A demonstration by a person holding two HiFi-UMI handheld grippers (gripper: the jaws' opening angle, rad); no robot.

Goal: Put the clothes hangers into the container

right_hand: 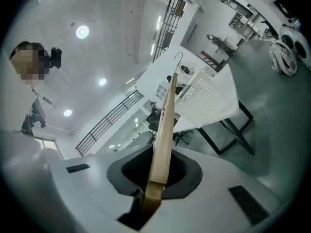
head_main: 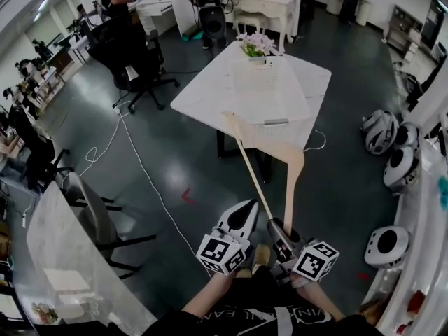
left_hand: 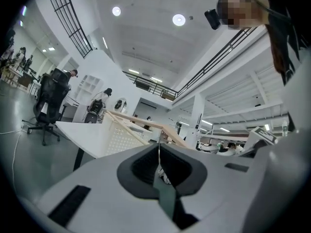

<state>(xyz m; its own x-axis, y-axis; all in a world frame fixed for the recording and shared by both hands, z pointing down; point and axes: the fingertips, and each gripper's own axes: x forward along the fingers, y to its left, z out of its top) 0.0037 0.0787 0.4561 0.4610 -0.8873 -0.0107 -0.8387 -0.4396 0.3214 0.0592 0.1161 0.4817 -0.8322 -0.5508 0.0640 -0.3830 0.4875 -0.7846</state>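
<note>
Head view: hanger point(head_main: 290, 187) was pinched at its near end by right gripper point(head_main: 277, 231), long axis running toward basket point(head_main: 276, 122) ahead; left gripper point(head_main: 246, 212) sat alongside.
Left gripper view: jaws were pressed together, empty.
Right gripper view: jaws clamped hanger point(right_hand: 163, 140); basket point(right_hand: 204, 101) lay beyond its tip.

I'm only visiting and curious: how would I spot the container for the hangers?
Find the white table in the middle of the dark floor. On it, just nearer than the pink flowers, sits the container, a white open-topped basket. Only it has walls dotted with small holes.
</note>
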